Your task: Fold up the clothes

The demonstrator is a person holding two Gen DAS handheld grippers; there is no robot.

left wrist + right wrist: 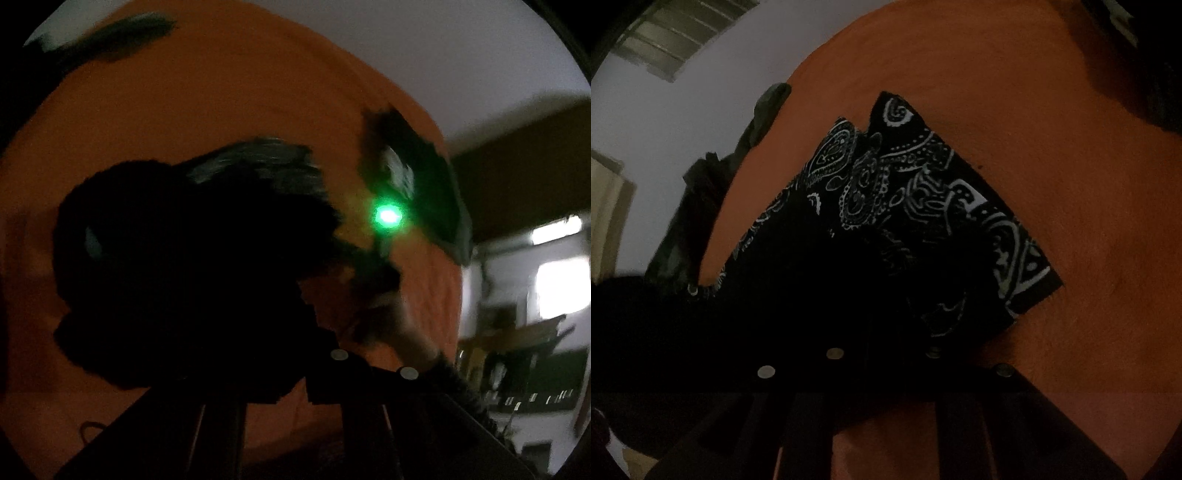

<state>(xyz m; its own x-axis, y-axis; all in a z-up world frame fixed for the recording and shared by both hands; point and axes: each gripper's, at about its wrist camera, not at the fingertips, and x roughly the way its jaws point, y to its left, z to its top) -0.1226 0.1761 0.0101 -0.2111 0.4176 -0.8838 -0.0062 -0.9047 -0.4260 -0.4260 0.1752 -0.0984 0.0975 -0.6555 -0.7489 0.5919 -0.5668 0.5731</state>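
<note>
A black bandana (923, 192) with white paisley print lies partly folded on the orange surface (1052, 147). Its near part bunches up over my right gripper (882, 350), whose dark fingers appear shut on the cloth. In the left wrist view the same bandana (177, 266) hangs as a dark bunch right in front of the lens. My left gripper (373, 363) sits under it with the fingers close together on the fabric. The right gripper's body (413, 184), with a green light, shows beyond it. Both views are very dim and the fingertips are hidden.
The orange surface (184, 103) fills most of both views. A dark green object (122, 29) lies at its far edge. Dark shapes (701, 192) stand by the surface's left edge. A bright window and shelves (535, 332) sit at the right. A person's hand (402, 325) shows blurred.
</note>
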